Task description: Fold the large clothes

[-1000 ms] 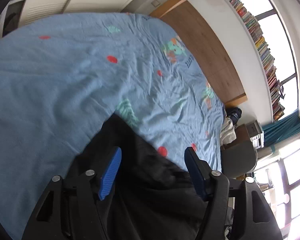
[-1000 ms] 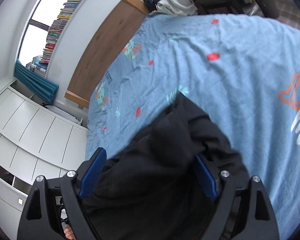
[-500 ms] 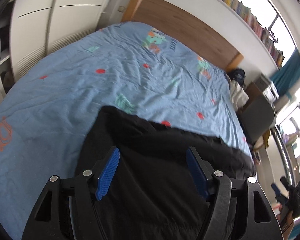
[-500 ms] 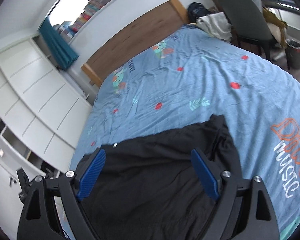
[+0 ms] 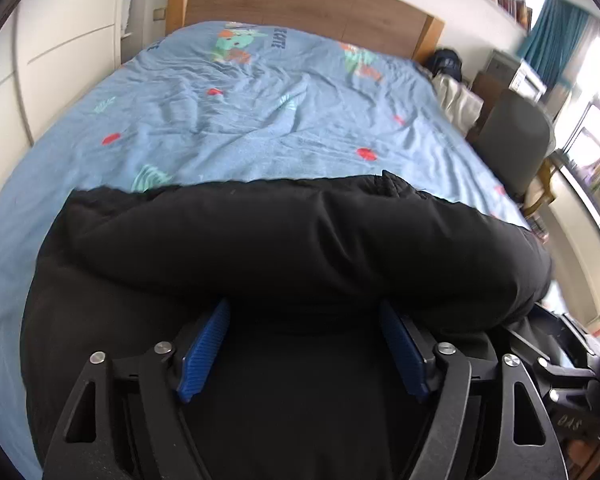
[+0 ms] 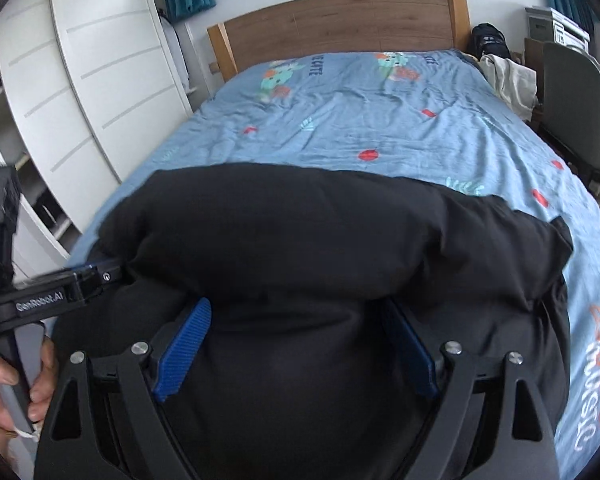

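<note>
A large black garment (image 5: 292,240) lies across the near end of a bed with a blue printed cover (image 5: 260,120). A thick rolled fold of it runs sideways over the tips of my left gripper (image 5: 304,308). Its jaws are opening, and the blue pads (image 5: 204,352) stand wide apart with black cloth lying between and beneath them. In the right wrist view the same garment (image 6: 320,232) bulges over the tips of my right gripper (image 6: 296,306), which is open wide. The left gripper's body (image 6: 60,284) shows at that view's left edge, held by a hand (image 6: 0,384).
A wooden headboard (image 6: 340,28) closes the far end of the bed. White wardrobe doors (image 6: 100,80) run along the left side. A grey chair (image 6: 572,104) and a heap of pale clothes (image 6: 512,76) stand on the right, near a window with teal curtains (image 5: 552,40).
Both views have rolled upright and swung to face the headboard. The black garment, bunched between the fingers before, now stretches sideways in a long thick fold across both grippers' tips.
</note>
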A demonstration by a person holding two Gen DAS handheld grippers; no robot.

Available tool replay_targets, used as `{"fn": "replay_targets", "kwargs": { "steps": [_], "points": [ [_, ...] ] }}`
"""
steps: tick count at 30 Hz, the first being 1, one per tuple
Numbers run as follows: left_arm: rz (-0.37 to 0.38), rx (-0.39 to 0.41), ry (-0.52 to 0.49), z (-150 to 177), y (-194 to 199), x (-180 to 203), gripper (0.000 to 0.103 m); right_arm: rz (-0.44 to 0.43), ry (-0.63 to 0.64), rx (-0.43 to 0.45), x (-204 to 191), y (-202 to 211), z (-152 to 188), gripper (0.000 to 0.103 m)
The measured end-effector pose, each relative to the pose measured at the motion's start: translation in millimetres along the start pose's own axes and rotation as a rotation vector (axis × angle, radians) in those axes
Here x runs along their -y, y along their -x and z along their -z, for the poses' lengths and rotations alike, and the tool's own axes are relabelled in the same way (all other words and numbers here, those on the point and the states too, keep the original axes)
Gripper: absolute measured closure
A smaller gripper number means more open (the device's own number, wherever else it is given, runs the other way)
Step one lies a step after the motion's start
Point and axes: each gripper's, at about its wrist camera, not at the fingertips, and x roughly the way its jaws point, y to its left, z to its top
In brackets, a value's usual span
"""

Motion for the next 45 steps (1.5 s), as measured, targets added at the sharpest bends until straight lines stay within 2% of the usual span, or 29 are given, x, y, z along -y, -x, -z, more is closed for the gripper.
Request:
{"fn": "replay_targets", "kwargs": {
  "steps": [5,12,16,20,23,27,32,37,38,42,45],
  "points": [
    [-0.066,-0.047,0.013,-36,-48,5,0.024,0.045,-0.017,-0.038,19,-48,-30,0.016],
    [-0.126,-0.081,0.004,-66,-102,8,0.019,0.053,-0.072,-0.091,51,-109,-63,0.015],
    [-0.134,-0.103,0.017,-76,-122,5,0.016,0.043,-0.108,-0.108,65,-133,-71,0.013],
    [-0.115,-0.121,0.034,-78,-127,-3,0.008,0.011,-0.141,-0.125,75,-139,-70,0.011],
    [-0.081,-0.131,0.047,-78,-120,-17,0.007,-0.024,-0.150,-0.128,86,-131,-67,0.011],
    [-0.111,-0.156,0.090,-74,-107,-56,0.007,-0.053,-0.235,-0.150,125,-114,-55,0.011],
    [-0.176,-0.227,0.231,-59,-92,-118,0.007,0.035,-0.358,-0.188,180,-94,-31,0.011],
    [-0.303,-0.267,0.256,-38,-64,-155,0.007,0.201,-0.419,-0.247,219,-65,-6,0.011],
    [-0.301,-0.267,0.270,-33,-59,-161,0.007,0.219,-0.432,-0.248,226,-54,1,0.011],
    [-0.187,-0.192,0.394,1,-10,-196,0.007,0.248,-0.477,-0.202,247,-5,33,0.011],
    [-0.186,-0.165,0.417,24,21,-216,0.007,0.260,-0.491,-0.171,260,40,59,0.008]
  ]
}}
